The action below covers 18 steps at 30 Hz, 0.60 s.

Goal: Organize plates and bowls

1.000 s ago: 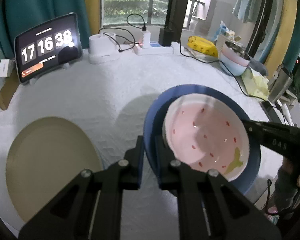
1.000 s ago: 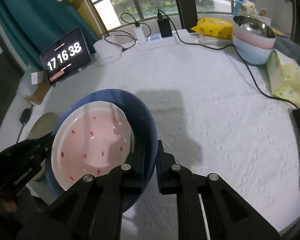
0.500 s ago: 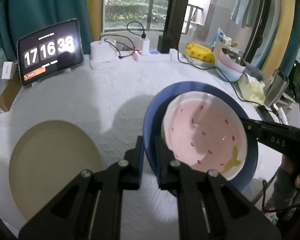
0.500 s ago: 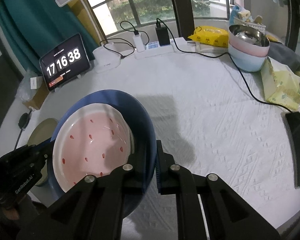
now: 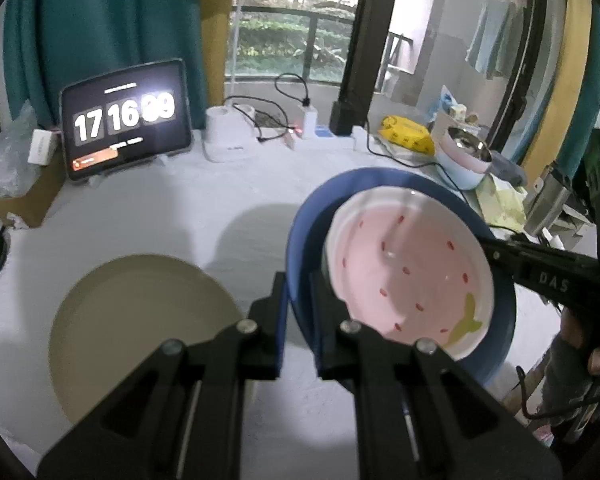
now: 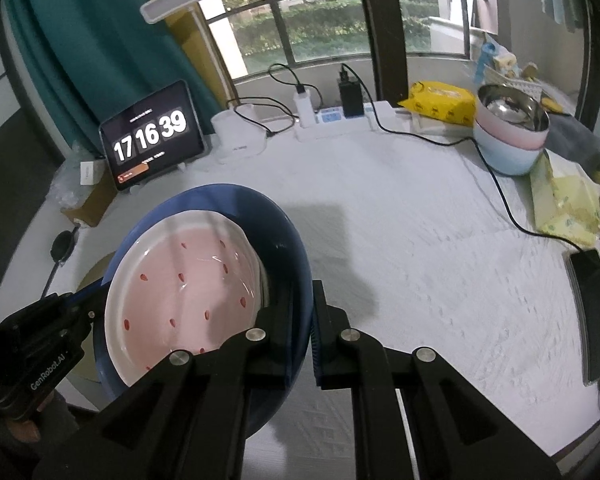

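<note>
Left gripper (image 5: 299,300): jaws clamped on the near rim of the blue plate (image 5: 300,240), held clear above the table (image 5: 180,216)
Right gripper (image 6: 312,328): jaws clamped on the opposite rim
Pink bowl (image 5: 412,276): sits inside the blue plate, red flecks, white rim
Beige plate (image 5: 140,332): flat, near left edge of the table
Stacked bowls (image 6: 508,136): far right edge
Tablet clock (image 5: 126,120): upright, far left edge
</note>
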Available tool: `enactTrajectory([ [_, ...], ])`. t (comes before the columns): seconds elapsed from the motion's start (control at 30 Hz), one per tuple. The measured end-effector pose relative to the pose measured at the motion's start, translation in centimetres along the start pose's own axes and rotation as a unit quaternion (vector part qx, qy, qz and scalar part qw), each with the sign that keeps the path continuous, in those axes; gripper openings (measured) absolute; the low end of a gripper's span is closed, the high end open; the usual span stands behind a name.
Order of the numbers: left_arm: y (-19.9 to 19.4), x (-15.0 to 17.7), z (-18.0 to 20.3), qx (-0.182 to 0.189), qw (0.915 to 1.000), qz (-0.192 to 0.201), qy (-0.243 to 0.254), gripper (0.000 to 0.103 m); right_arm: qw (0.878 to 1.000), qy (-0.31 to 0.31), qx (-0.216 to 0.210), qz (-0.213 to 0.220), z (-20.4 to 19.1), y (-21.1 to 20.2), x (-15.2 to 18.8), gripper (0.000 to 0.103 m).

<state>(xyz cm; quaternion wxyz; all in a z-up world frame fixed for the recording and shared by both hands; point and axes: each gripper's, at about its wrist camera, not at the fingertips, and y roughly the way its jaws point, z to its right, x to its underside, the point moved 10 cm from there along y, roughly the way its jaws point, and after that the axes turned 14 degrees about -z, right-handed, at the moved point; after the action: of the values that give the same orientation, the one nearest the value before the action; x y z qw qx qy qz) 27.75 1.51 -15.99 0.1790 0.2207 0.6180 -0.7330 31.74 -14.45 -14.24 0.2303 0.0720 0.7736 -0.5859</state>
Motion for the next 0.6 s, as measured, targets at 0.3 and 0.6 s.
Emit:
enactTrajectory([
  [0.3, -1.5, 0.5, -3.7, -0.006, 0.9996, 0.011, -0.026, 0.009, 1.000, -0.028, -0.007, 0.000, -4.0, 0.6, -0.9, 0.011],
  [0.6, -2.6, 0.9, -7.7, -0.016, 0.9985, 0.018, -0.050, 0.009, 0.999, -0.046, -0.015, -0.007, -7.9, 1.8, -1.8, 0.011],
])
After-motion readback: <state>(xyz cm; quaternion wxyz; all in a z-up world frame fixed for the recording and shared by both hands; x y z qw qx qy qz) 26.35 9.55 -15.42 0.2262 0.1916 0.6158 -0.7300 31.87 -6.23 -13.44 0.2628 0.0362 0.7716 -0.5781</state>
